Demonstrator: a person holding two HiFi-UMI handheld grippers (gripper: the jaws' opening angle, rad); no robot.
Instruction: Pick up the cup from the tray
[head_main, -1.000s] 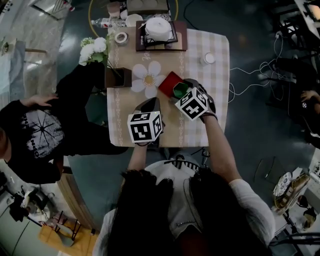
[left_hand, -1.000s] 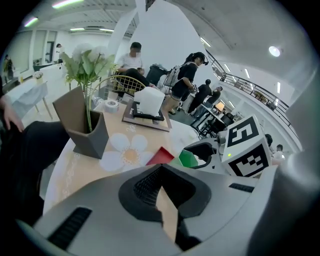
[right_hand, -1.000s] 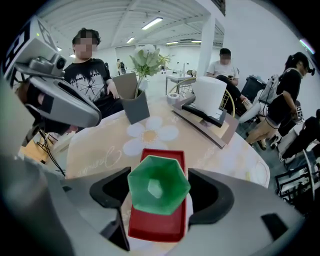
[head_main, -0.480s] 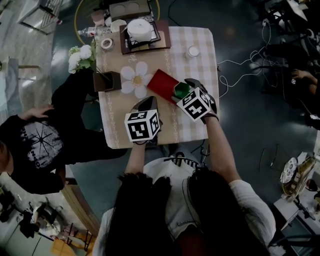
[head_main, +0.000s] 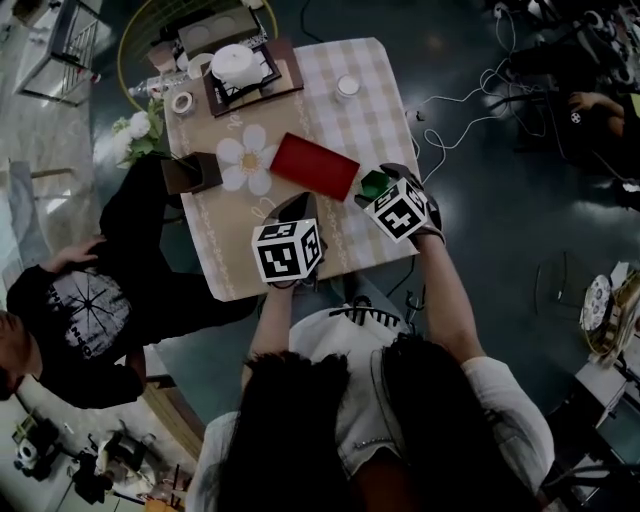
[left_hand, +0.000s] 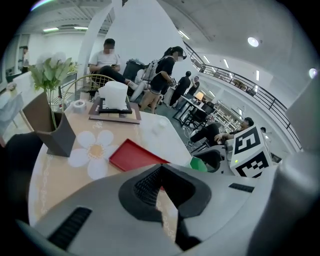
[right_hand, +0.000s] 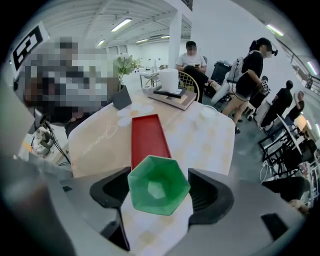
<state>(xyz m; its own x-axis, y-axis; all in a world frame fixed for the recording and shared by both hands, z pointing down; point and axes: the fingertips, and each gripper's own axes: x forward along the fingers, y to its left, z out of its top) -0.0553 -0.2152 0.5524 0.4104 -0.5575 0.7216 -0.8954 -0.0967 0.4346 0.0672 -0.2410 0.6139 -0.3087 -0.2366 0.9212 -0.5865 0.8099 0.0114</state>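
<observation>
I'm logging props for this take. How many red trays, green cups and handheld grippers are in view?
red rectangular tray: 1
green hexagonal cup: 1
grippers: 2, the left gripper and the right gripper
Total: 4

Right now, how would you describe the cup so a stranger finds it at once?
Find the cloth-covered table, then the flat red rectangular tray at its middle. Beside the tray's near end, the right gripper holds a green hexagonal cup, the only six-sided thing there.
</observation>
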